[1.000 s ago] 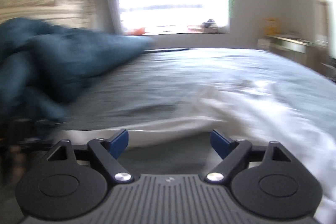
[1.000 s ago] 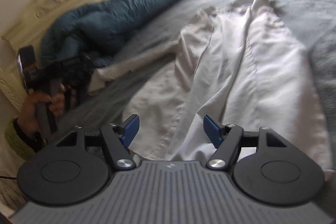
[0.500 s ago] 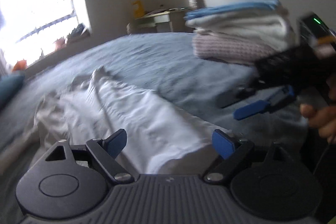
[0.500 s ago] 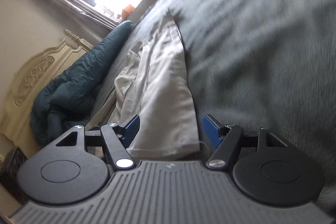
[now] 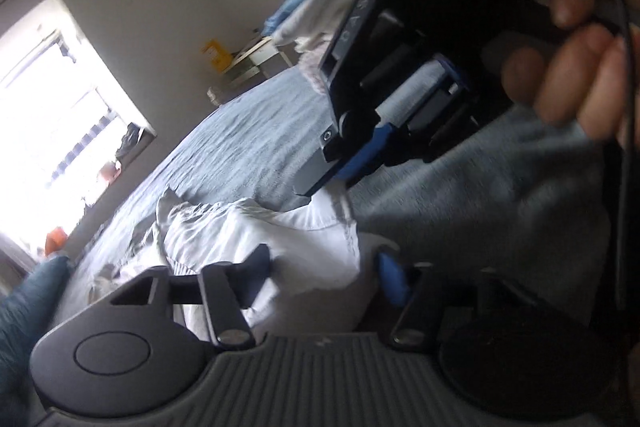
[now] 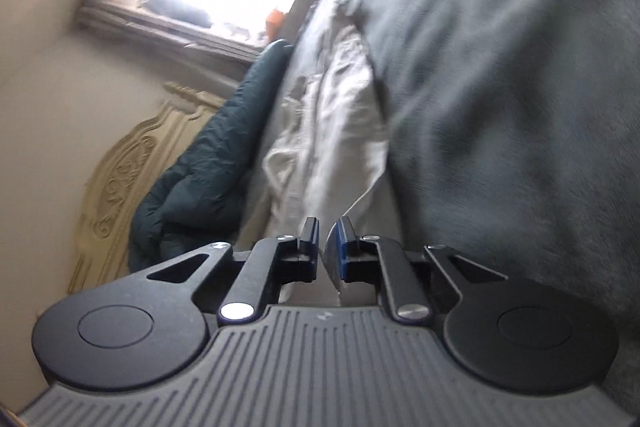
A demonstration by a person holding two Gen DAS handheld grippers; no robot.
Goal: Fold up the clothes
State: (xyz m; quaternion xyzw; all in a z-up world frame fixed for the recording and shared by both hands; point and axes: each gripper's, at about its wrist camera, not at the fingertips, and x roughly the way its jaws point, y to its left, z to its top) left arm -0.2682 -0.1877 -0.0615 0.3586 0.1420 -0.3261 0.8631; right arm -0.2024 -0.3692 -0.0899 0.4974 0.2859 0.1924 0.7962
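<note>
In the left wrist view, the white garment [image 5: 256,227] lies rumpled on the grey bed [image 5: 248,147] just ahead of the left claw [image 5: 324,267], whose jaws are closing with the near hem between them but not yet pinched; it looks light, soft and limp, best taken at a hem corner. In the right wrist view, the right claw [image 6: 328,235] is closing, almost together, on a thin edge of the same garment [image 6: 332,131] stretching ahead.
</note>
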